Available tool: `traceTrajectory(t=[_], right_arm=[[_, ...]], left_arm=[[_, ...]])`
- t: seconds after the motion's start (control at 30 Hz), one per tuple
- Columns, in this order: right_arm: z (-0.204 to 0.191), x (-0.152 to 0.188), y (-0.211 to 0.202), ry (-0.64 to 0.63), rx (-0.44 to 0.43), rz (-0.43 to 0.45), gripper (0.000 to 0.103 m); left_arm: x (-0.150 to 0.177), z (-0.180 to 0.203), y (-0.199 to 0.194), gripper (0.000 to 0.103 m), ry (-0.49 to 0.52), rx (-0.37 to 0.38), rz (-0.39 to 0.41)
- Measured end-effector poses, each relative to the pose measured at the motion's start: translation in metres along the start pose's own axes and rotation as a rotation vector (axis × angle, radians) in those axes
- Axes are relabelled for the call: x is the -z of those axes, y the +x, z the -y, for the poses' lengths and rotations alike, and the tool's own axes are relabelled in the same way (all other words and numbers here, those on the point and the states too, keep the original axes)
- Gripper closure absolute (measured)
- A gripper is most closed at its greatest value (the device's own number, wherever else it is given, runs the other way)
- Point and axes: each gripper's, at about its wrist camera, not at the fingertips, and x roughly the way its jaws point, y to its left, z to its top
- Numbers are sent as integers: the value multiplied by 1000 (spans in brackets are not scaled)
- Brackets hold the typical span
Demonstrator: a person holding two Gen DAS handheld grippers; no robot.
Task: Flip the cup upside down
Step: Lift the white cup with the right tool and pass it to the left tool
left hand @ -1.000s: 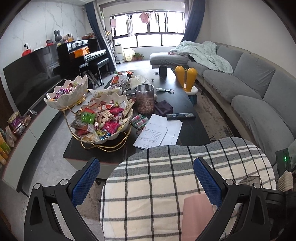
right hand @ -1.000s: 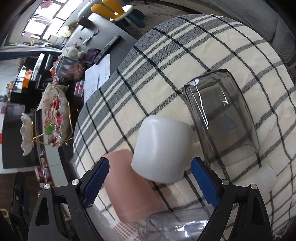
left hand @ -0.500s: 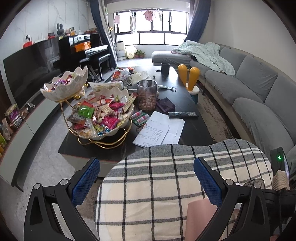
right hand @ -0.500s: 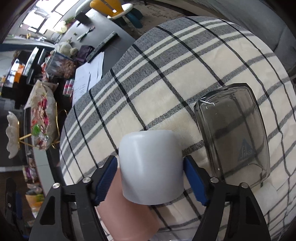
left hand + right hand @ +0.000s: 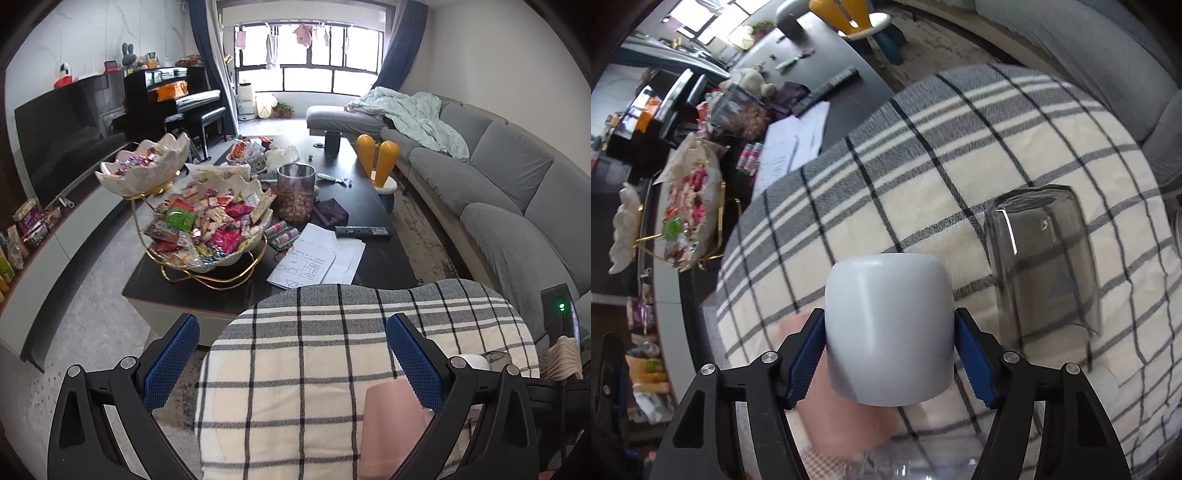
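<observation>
Item 1: white cup (image 5: 888, 330), opaque, rounded closed end pointing away from the camera; clamped between the 2 blue pads (image 5: 973, 363) of the right gripper (image 5: 889, 360), each pad pressed to one side of its wall; the open end faces the camera side and its rim cannot be seen.

Item 2: pink cup (image 5: 846, 417), partly hidden behind and below the white cup in the right wrist view; in the left wrist view the same pink cup (image 5: 393, 428) stands on the cloth beside the right-hand finger.

Item 3: smoky transparent cup (image 5: 1043, 262), closed end up, resting on the cloth to the right of the white cup, apart from it.

Item 4: clear plastic container (image 5: 897, 461), only its upper edge showing at the bottom of the right wrist view.

Item 5: plaid cloth (image 5: 923, 162), cream with grey and black checks, covering the round surface that bears the cups.

Item 6: left gripper (image 5: 291, 356), fingers spread wide apart, holding nothing, above the near edge of the cloth.

Item 7: dark coffee table (image 5: 376, 266) beyond the cloth, bearing a 2-tier snack bowl (image 5: 207, 225), papers (image 5: 314, 258) and a remote (image 5: 364, 231); grey sofa (image 5: 498, 177) to its right.
</observation>
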Motion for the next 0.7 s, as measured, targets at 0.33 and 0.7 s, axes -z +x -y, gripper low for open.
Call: traceTrajectory(t=[0.33,0.7], right_arm=[[-9,85,-55,-206,-5,-67,35],[9,204,-49,-366,18,-203,35]], left_arm=[[52,-15,-94,0,-41,-54,2],[161,-39,-164,0,-87,-128,-79]])
